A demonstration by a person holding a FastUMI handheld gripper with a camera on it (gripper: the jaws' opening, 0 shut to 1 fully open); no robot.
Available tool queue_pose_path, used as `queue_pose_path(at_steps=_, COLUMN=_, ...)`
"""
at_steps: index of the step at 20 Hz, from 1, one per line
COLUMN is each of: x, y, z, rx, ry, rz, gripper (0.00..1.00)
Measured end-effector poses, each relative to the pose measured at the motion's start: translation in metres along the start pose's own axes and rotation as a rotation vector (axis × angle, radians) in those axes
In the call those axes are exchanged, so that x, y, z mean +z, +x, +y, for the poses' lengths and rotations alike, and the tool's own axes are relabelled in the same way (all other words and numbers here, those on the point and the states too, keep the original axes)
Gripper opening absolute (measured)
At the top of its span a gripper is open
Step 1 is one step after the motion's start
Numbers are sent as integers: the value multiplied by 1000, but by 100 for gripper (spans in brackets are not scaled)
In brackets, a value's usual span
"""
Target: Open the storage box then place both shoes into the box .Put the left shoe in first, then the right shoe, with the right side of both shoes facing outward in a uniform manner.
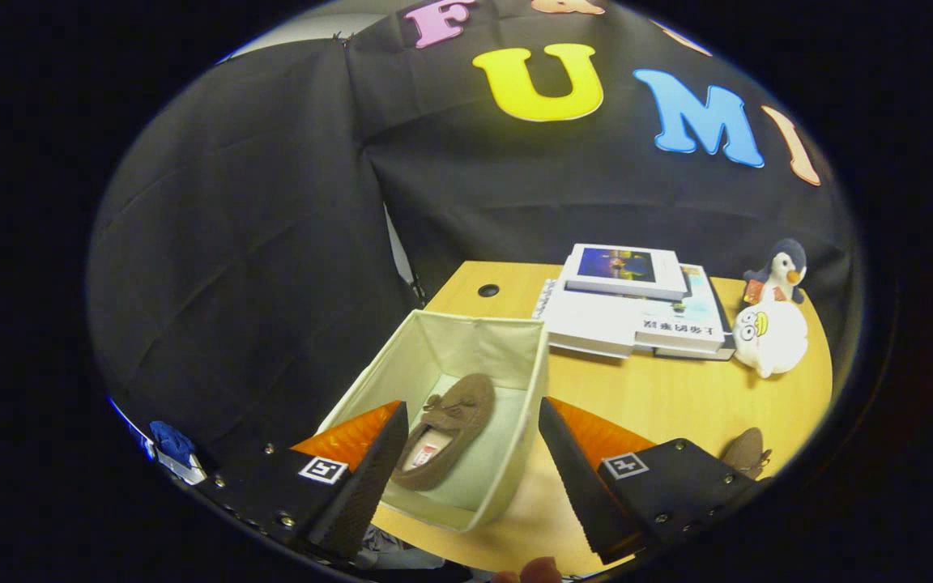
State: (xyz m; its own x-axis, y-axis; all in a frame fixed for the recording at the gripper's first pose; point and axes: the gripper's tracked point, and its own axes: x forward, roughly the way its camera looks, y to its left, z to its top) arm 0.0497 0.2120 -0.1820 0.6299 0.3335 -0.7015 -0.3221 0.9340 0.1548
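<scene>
The cream fabric storage box (525, 380) stands open on the wooden table, just ahead of my fingers. One brown loafer with a small bow (446, 429) lies on the box floor along its left wall, toe pointing away. My gripper (466, 461) hovers above the box's near end, open, with nothing between its fingers (369, 478). A second brown shoe (746, 452) lies on the table to the right, partly hidden behind the right finger's mount.
A stack of books (636, 312) rests at the back of the table (661, 397). Two plush toys, a white one (770, 336) and a penguin (781, 271), sit at the back right. A cable hole (488, 290) lies behind the box. A fingertip (539, 571) shows below.
</scene>
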Motion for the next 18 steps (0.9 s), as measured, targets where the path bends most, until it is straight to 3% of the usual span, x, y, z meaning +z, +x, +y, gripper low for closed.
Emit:
queue_pose_path(at_steps=8, x=-9, y=-78, z=-140, rx=-177, ry=40, rz=-102, gripper=98)
queue_pose_path(at_steps=18, x=-100, y=-129, z=-279, rx=-364, ry=107, rz=-33, gripper=99)
